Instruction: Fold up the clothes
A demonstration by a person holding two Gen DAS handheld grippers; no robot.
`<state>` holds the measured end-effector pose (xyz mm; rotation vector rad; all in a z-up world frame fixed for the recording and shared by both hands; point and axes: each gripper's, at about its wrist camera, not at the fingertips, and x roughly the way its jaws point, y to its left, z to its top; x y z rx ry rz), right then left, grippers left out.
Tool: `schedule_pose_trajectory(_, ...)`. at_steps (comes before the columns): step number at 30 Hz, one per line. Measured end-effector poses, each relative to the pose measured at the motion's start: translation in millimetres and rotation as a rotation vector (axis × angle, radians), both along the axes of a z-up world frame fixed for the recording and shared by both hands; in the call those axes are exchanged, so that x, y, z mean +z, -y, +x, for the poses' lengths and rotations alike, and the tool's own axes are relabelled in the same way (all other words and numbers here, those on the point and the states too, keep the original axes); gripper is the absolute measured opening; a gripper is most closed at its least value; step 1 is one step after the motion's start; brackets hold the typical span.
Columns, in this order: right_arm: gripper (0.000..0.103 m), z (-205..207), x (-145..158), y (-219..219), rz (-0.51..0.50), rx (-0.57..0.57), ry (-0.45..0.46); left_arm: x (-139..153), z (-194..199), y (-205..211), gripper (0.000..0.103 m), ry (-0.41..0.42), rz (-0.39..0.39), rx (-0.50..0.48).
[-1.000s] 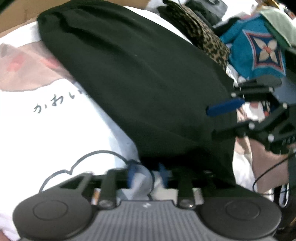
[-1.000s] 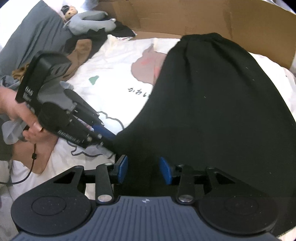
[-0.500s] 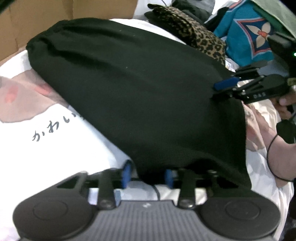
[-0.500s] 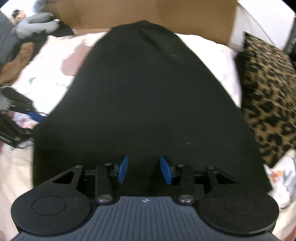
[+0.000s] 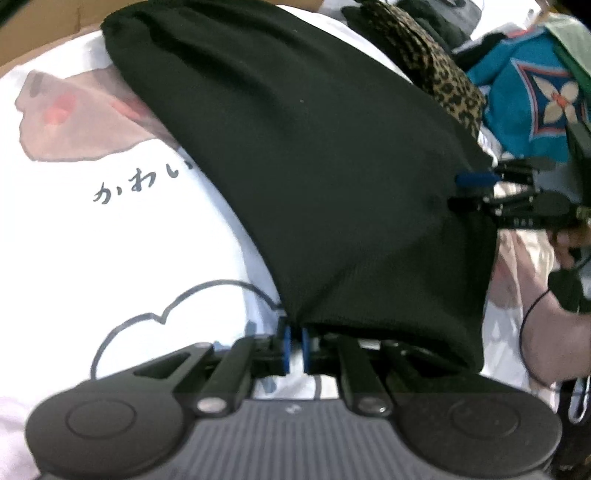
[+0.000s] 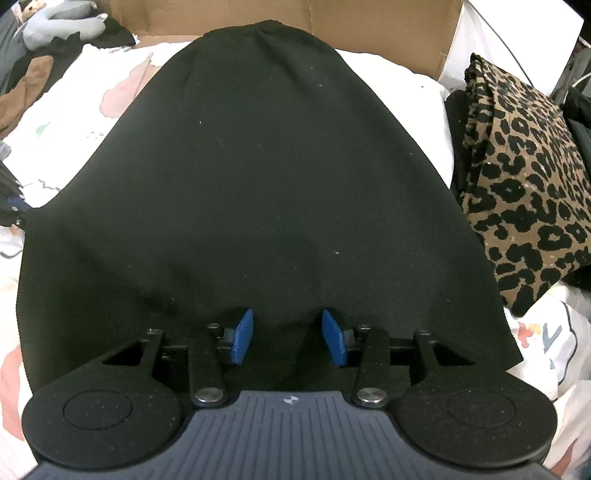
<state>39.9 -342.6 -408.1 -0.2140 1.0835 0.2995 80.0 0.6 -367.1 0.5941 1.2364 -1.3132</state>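
Observation:
A black garment [image 5: 314,166] lies spread on a white printed sheet [image 5: 110,240], narrow end far and wide hem near. In the left wrist view my left gripper [image 5: 294,347] is shut on the hem's near left corner, blue pads almost touching and cloth pulled taut into them. My right gripper [image 5: 471,192] shows at the garment's right edge, held by a person's hand [image 5: 554,332]. In the right wrist view the right gripper [image 6: 289,338] stands open over the black garment [image 6: 258,177] near its hem, with its blue pads [image 6: 243,336] wide apart.
A leopard-print cloth [image 6: 517,177] lies to the right of the garment, with a teal flower-patterned garment [image 5: 535,103] beyond it. A cardboard wall [image 6: 369,29] borders the far side. A grey plush toy [image 6: 55,22] and a brown cloth [image 6: 26,85] sit far left.
My left gripper has closed on the hem corner and lifted it a little. The right gripper moved rightward along the hem and stays open.

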Motion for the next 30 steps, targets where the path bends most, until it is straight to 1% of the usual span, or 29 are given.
schedule_pose_trajectory(2,0.049,-3,0,3,-0.008,-0.001,-0.008,5,-4,-2,0.004,0.032,0.002,-0.025)
schedule_pose_trajectory(4,0.050,-6,-1,8,-0.021,-0.006,-0.024,12,-7,-1,0.005,0.047,-0.013,-0.034)
schedule_pose_trajectory(5,0.050,-7,-1,11,-0.023,-0.014,-0.034,14,-8,2,0.008,0.050,-0.021,-0.030)
schedule_pose_trajectory(6,0.050,-9,-2,15,-0.021,-0.026,-0.043,17,-9,6,0.011,0.049,-0.030,-0.022)
schedule_pose_trajectory(8,0.050,-12,-2,21,-0.018,-0.044,-0.059,23,-4,9,0.014,0.027,-0.052,0.007)
schedule_pose_trajectory(12,0.050,-12,-4,27,-0.018,-0.049,-0.066,32,-1,22,0.014,0.009,-0.088,0.003)
schedule_pose_trajectory(14,0.050,-11,-3,30,-0.018,-0.051,-0.069,30,-5,30,0.014,-0.015,-0.100,-0.020)
schedule_pose_trajectory(16,0.050,-11,-3,33,-0.024,-0.058,-0.066,23,-14,37,0.014,-0.031,-0.090,-0.065)
schedule_pose_trajectory(20,0.050,-11,-1,39,-0.038,-0.082,-0.058,2,-33,41,0.014,-0.028,-0.055,-0.125)
schedule_pose_trajectory(22,0.050,-11,0,41,-0.040,-0.089,-0.058,-1,-46,38,0.020,0.024,-0.062,-0.185)
schedule_pose_trajectory(23,0.050,-12,0,42,-0.042,-0.090,-0.058,0,-50,35,0.028,0.041,-0.066,-0.211)
schedule_pose_trajectory(24,0.050,-12,1,43,-0.046,-0.092,-0.057,1,-52,29,0.034,0.044,-0.066,-0.229)
schedule_pose_trajectory(26,0.049,-12,2,47,-0.055,-0.100,-0.054,2,-55,28,0.040,0.042,-0.062,-0.261)
schedule_pose_trajectory(28,0.049,-11,2,52,-0.066,-0.117,-0.049,4,-58,29,0.041,0.048,-0.054,-0.299)
schedule_pose_trajectory(30,0.049,-11,2,59,-0.057,-0.148,-0.048,6,-57,27,0.041,0.058,-0.043,-0.330)
